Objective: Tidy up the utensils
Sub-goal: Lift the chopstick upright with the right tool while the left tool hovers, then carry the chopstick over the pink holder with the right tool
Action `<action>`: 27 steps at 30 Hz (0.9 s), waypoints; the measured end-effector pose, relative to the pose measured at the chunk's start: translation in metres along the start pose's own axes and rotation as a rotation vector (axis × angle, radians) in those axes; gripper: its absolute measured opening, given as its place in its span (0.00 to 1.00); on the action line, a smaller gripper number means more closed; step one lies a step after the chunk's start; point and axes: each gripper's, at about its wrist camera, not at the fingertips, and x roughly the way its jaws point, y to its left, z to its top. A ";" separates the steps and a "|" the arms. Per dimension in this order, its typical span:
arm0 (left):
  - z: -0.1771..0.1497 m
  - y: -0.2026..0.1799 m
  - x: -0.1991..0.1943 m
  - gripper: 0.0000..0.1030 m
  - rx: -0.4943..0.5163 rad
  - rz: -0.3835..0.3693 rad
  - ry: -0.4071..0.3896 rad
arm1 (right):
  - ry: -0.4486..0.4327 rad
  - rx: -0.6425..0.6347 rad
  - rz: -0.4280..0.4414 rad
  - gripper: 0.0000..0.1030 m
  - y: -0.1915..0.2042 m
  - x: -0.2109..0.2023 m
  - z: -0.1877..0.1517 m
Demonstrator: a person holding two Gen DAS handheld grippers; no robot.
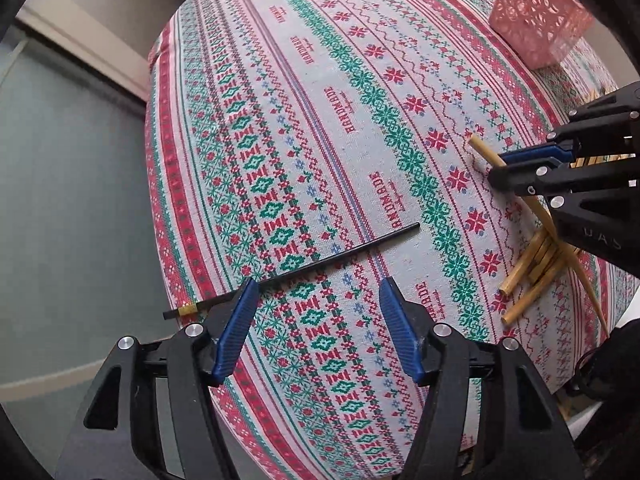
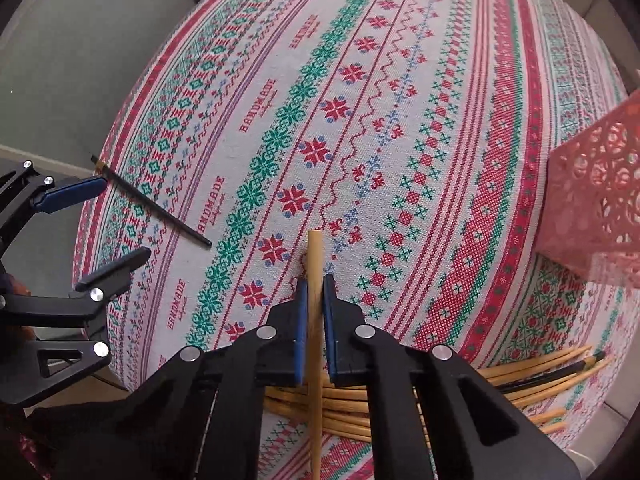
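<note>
A black chopstick lies alone on the patterned tablecloth near the table's left edge. My left gripper stands open just above it, and the stick's thick end passes under the left fingertip, with no pad pressing on it. My right gripper is shut on a single bamboo chopstick, whose blunt end sticks out past the fingertips. Beneath and behind that gripper lies a pile of several bamboo chopsticks, with a dark one among them.
A pink perforated basket stands on the far right of the tablecloth. The table edge drops to a grey floor on the left, close to the black chopstick's end.
</note>
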 end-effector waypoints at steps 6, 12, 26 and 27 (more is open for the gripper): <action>0.009 -0.016 0.006 0.60 0.103 -0.012 -0.040 | -0.117 0.017 0.055 0.07 -0.012 -0.061 -0.029; 0.033 -0.016 0.029 0.59 0.130 -0.046 0.013 | -0.250 0.073 0.098 0.07 -0.022 -0.143 -0.103; 0.021 -0.023 0.014 0.03 -0.029 -0.136 -0.060 | -0.406 0.206 0.172 0.07 -0.043 -0.197 -0.145; 0.018 -0.022 0.006 0.03 -0.050 -0.134 -0.080 | -0.419 0.211 0.186 0.07 -0.045 -0.199 -0.146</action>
